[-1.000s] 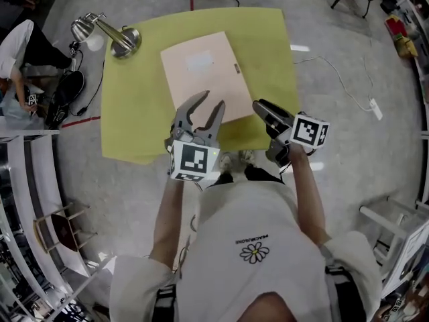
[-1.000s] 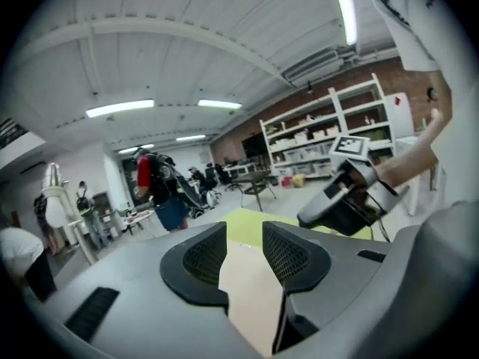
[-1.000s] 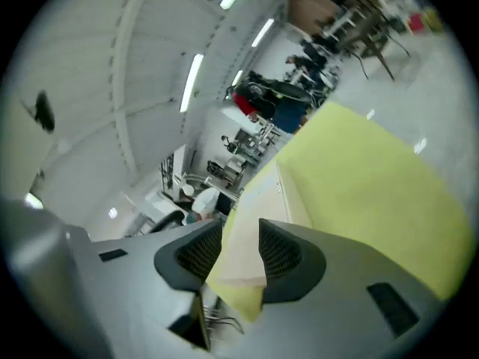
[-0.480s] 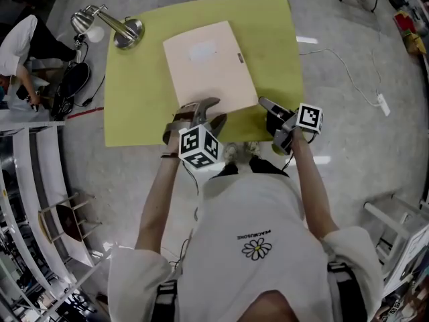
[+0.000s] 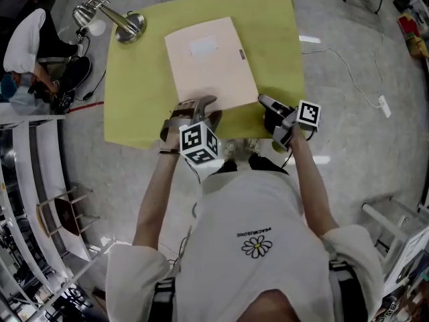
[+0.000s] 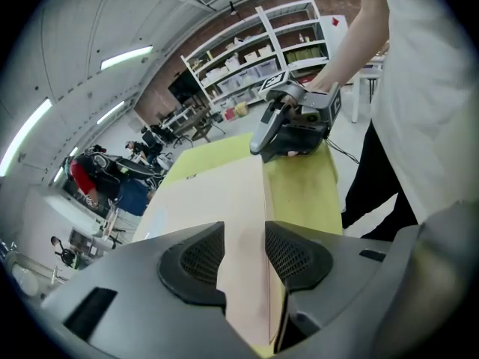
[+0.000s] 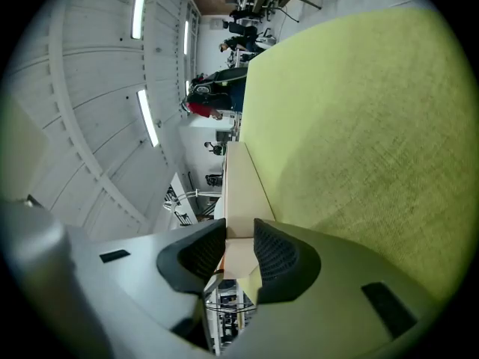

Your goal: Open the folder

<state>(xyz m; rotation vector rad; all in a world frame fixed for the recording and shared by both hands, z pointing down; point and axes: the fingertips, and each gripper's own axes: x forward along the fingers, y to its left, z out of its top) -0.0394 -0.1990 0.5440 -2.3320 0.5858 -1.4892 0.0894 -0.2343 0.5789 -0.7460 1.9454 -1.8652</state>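
A pale pink folder (image 5: 211,62) lies shut and flat on the yellow-green table (image 5: 134,79). My left gripper (image 5: 204,109) is tilted down at the folder's near left corner. In the left gripper view its jaws (image 6: 245,256) straddle the folder's edge (image 6: 224,200) and have just been closing; a gap still shows beside the pads. My right gripper (image 5: 263,102) lies almost level at the near right corner. Its jaws (image 7: 239,249) have just been closing and now sit against the folder's corner (image 7: 239,193), which fills the gap between the pads.
A silver desk lamp (image 5: 114,22) stands on the table's far left corner. A cable and power strip (image 5: 375,102) lie on the floor to the right. A seated person (image 5: 27,52) and shelving are at the left.
Both grippers have come down to the folder's near edge. The left one has rolled and tipped downward; the right one has rolled onto the near right corner. The folder has not moved.
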